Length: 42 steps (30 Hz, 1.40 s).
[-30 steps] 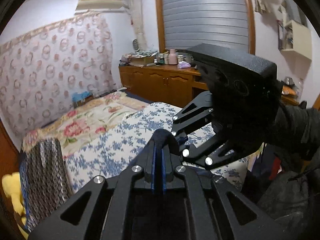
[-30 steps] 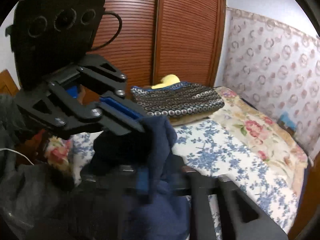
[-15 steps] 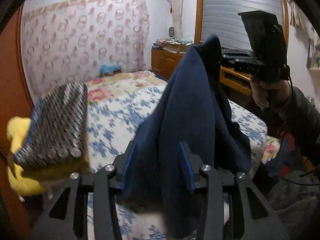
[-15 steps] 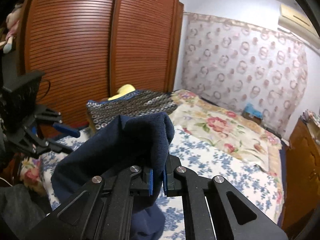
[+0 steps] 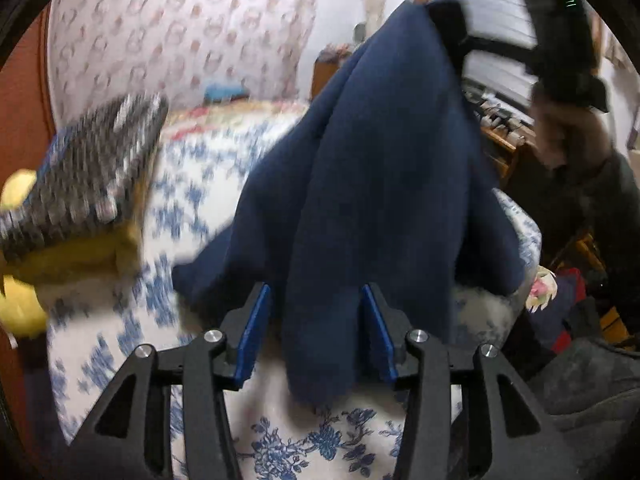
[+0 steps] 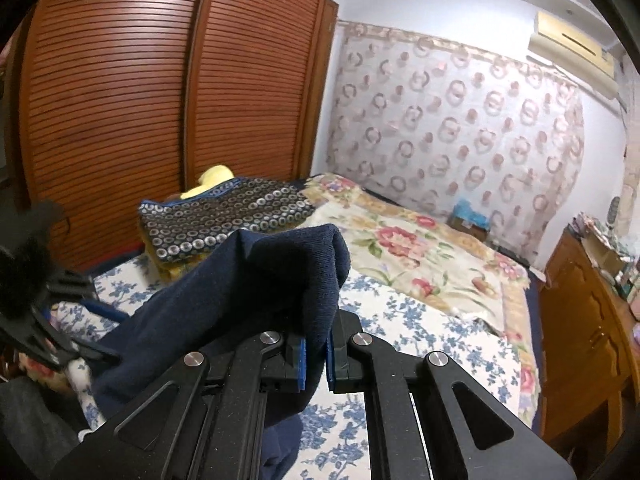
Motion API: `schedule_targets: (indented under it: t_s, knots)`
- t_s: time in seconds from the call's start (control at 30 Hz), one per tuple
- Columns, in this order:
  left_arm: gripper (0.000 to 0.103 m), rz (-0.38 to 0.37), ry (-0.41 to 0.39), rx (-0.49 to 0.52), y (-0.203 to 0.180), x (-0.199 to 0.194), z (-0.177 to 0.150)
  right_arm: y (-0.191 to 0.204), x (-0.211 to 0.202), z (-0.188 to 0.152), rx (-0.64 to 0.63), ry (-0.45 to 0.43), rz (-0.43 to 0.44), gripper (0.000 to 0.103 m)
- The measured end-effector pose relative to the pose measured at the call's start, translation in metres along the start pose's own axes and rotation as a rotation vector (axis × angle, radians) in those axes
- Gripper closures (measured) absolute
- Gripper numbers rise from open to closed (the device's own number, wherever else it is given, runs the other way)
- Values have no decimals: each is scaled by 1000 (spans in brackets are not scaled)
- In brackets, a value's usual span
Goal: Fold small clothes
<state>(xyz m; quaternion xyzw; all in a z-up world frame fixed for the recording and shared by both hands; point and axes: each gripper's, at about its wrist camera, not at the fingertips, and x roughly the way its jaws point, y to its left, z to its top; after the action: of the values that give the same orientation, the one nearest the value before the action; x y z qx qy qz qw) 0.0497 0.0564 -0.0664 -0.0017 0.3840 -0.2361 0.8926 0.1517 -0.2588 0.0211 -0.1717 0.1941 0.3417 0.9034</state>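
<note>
A navy blue garment [image 5: 372, 184] hangs in a long drape over the bed. Its top corner is pinched in my right gripper [image 6: 314, 356], which is shut on it and held up high by a hand [image 5: 560, 132]. In the left wrist view the right gripper [image 5: 444, 16] sits at the top of the cloth. My left gripper [image 5: 316, 332] is low, near the cloth's bottom end. Its jaws are opening, the cloth's lower edge hangs between the blue pads [image 5: 256, 332], and they do not press on it. The left gripper [image 6: 52, 320] shows blurred at the left of the right wrist view.
The bed has a blue-flowered sheet [image 5: 312, 440] and a floral quilt [image 6: 420, 248] further back. A folded ring-patterned blanket [image 6: 224, 216] lies on yellow bedding by the wooden wardrobe [image 6: 160, 80]. A wooden dresser [image 6: 580, 340] stands to the right of the bed.
My left gripper was shut on the cloth beside the right gripper. It has opened, let go and sunk to the cloth's lower end. The right gripper has lifted the garment, which now hangs stretched.
</note>
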Motion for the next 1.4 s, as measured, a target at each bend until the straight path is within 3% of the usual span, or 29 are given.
schedule_targets:
  t_s: [0.13,0.2,0.27,0.3,0.43,0.53,0.6,0.7,0.97,1.03,1.07,1.1,1.2,1.4]
  knots:
    - [60,-31,-39,-12,1,-1,-2,-5,-10,-2,16,-16,-11,99]
    - [81,-64,-88,-17,2,-9,6,-6,-16,-3,20,-27,-3,99]
    - [88,-76,-123,-16,4,-15,15,-6,-23,-3,18,-44,8,99]
    - [102,-70,-133,-8,4,-17,19,-6,-27,-4,15,-46,3,99]
    - [102,-66,-143,15,7,-22,29,-6,-36,-2,11,-64,-3,99]
    - [101,-105,-122,6,9,-18,30,-7,-39,-2,12,-67,-1,99]
    - [79,-126,-107,-2,9,-12,28,-7,-39,-3,12,-62,2,99]
    - [65,-135,-97,14,4,-2,29,-6,-38,-1,8,-58,2,99]
    - [63,-104,-6,43,-7,42,32,-9,-36,-1,24,-42,-23,99]
    - [65,-105,-11,47,-9,47,32,-8,-36,-3,20,-42,-30,99]
    - [89,-113,-16,52,-12,47,32,-7,-37,-4,19,-45,-38,99]
    - [102,-121,-13,56,-13,46,32,-8,-38,-4,19,-45,-41,99]
    - [102,-85,-44,74,-18,25,36,-12,-43,-6,29,-56,-51,99]
    - [102,6,-281,136,-26,-82,68,-17,-89,0,51,-131,-78,99]
